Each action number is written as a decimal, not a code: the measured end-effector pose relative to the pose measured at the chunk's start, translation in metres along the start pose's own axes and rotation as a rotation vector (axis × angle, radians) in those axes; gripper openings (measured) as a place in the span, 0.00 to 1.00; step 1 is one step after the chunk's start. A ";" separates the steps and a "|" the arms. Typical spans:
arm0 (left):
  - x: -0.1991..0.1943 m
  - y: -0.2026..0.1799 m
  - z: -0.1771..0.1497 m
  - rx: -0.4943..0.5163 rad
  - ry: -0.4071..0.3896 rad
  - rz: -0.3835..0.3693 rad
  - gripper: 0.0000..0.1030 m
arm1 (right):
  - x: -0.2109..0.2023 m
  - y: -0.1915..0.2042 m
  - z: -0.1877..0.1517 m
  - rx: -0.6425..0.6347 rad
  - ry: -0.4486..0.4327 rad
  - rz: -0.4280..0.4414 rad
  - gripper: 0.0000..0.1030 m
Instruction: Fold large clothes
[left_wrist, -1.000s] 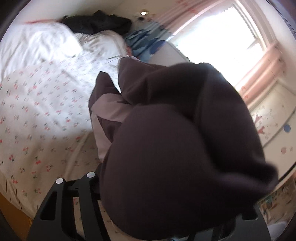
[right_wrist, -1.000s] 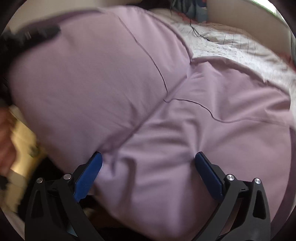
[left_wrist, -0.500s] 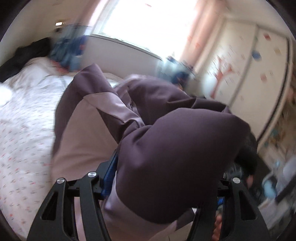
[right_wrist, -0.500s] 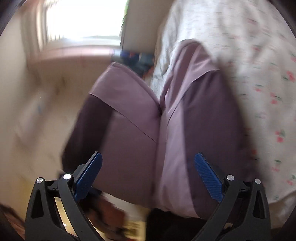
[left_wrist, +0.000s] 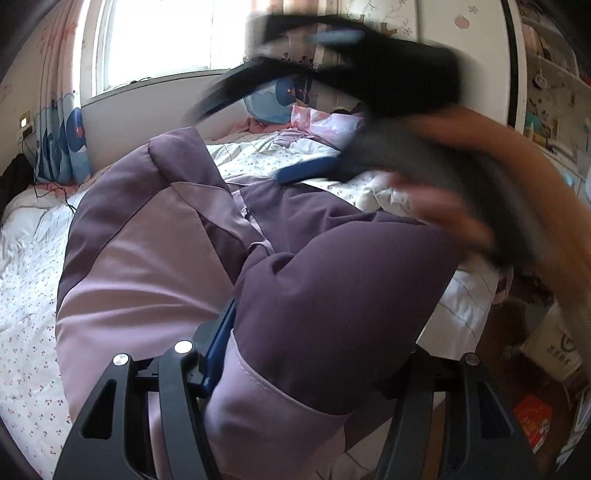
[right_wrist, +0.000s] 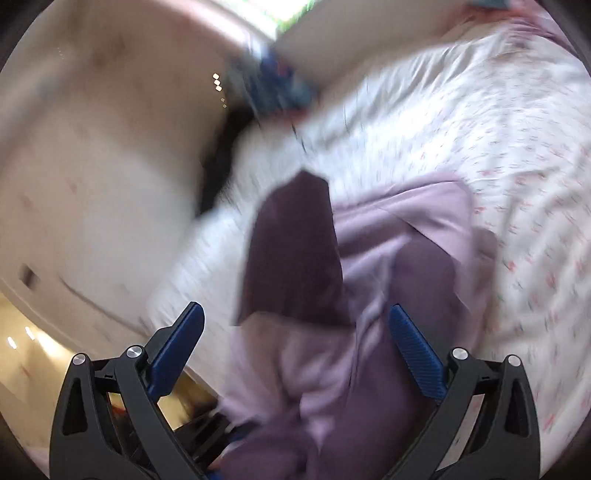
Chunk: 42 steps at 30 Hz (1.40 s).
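Sunlit bedroom: across the floral bed (left_wrist: 29, 302) the purple jacket (left_wrist: 155, 258) is stretched lengthwise away from the left fingers (left_wrist: 218, 343), clamped on its near end; the right fingers (right_wrist: 413, 347), spread wide and empty, are held above it.

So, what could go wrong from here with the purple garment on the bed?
1. The purple garment bunches thickly over the left gripper; the hold may be uneven and slip.
2. The right gripper is open and blurred with motion; a hasty grasp could catch the floral bedsheet too.
3. The garment lies near the bed's edge and might slide off.
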<state>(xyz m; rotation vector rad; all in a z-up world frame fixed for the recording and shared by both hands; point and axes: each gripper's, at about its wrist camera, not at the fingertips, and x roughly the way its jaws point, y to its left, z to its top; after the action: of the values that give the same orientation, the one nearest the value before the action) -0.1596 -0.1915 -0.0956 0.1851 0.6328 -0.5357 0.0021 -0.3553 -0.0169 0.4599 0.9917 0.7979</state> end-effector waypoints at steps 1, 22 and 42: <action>-0.001 0.001 -0.002 0.006 0.010 0.000 0.58 | 0.030 0.005 0.010 -0.019 0.105 -0.027 0.94; -0.006 0.258 -0.059 -0.688 0.207 -0.178 0.82 | 0.040 0.052 -0.097 -0.253 -0.103 -0.467 0.52; -0.047 0.249 -0.003 -0.362 0.090 0.056 0.88 | 0.085 0.022 -0.108 0.098 -0.408 0.087 0.75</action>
<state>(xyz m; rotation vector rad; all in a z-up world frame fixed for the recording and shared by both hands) -0.0616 0.0406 -0.0684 -0.1151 0.7984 -0.3521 -0.0744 -0.2767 -0.1018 0.7227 0.6361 0.6981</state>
